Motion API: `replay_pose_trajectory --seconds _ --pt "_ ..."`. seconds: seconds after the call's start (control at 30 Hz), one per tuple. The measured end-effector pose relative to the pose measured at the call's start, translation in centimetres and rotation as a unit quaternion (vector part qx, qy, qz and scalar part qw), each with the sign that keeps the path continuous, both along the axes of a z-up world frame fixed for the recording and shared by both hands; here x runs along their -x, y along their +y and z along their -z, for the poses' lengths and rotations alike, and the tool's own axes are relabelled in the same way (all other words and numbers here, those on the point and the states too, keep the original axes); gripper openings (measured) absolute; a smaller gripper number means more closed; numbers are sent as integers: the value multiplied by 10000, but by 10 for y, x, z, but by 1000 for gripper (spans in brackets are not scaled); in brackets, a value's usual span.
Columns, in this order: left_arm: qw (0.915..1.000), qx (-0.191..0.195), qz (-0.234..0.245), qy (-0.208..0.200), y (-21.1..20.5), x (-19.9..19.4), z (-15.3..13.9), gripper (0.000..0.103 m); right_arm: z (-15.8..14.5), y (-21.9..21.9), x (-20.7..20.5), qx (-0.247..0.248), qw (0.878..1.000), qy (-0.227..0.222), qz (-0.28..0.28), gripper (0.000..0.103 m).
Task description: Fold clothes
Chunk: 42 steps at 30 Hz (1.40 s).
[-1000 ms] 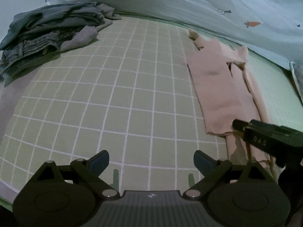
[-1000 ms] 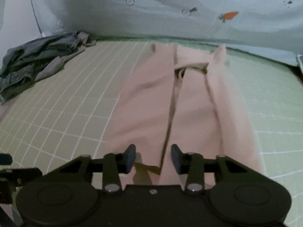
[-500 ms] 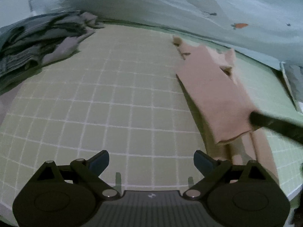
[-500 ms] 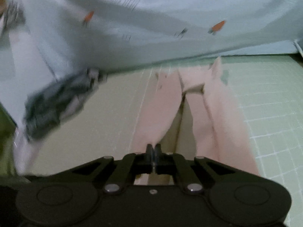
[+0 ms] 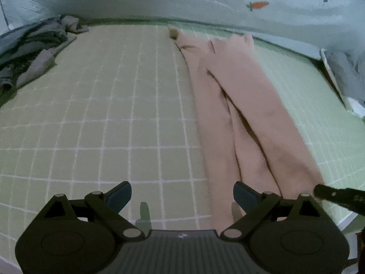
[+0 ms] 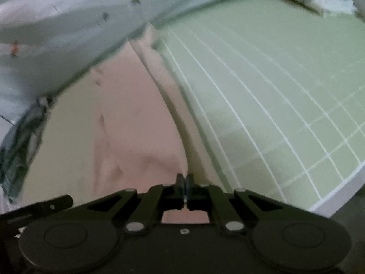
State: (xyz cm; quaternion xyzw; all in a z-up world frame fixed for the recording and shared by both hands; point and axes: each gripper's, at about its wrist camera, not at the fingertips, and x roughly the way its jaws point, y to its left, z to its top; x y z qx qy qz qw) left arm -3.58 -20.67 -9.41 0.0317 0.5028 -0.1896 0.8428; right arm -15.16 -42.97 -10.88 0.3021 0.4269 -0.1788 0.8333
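Right gripper has its two black fingers pressed together on the near edge of the pink garment, pinching the cloth between the pads. Its view is tilted, so the green grid mat slopes across the right of the picture and the mat's white edge shows at the lower right. From the left wrist view only the tip of this gripper shows, reaching in from the right, low over the mat, at the near right corner of the garment.

The left gripper hovers low over the bare mat, level, with its blue-padded fingers spread wide and nothing between them. Its right finger sits just beside the garment's near left edge.

The pink garment lies flat and long on the right half of the mat, running away from the grippers toward the far side, with overlapping folds along its length. A heap of grey and denim clothes sits at the far left corner, well apart from it. Behind the mat hangs a pale blue sheet with small carrot prints.

No readable writing shows on either gripper; a small pale mark on the left gripper's body is too small to make out.
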Motion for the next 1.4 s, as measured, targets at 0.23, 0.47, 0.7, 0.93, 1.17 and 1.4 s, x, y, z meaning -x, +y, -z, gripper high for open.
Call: replay_pose_trajectory --seconds 0.23,0.47,0.7,0.93,1.17,1.4 --pt "9996 -203 -62 189 -19 9 6 96 -9 -10 -13 741 9971 57 -145 54" --pt "9985 -310 -194 414 -37 13 15 96 2 -14 -34 1095 9901 430 -760 89" --pt "9970 -420 -227 617 -51 17 27 96 13 -8 -47 1006 9852 498 -1299 90" --pt "9968 -635 -83 486 -62 27 34 96 19 2 -46 1010 9816 474 -1547 85" --pt "9985 -496 108 219 -66 35 35 77 17 15 -46 1163 9738 328 -1924 63" --pt "9988 -180 407 182 -73 36 33 24 14 11 -45 802 9715 179 -2223 25"
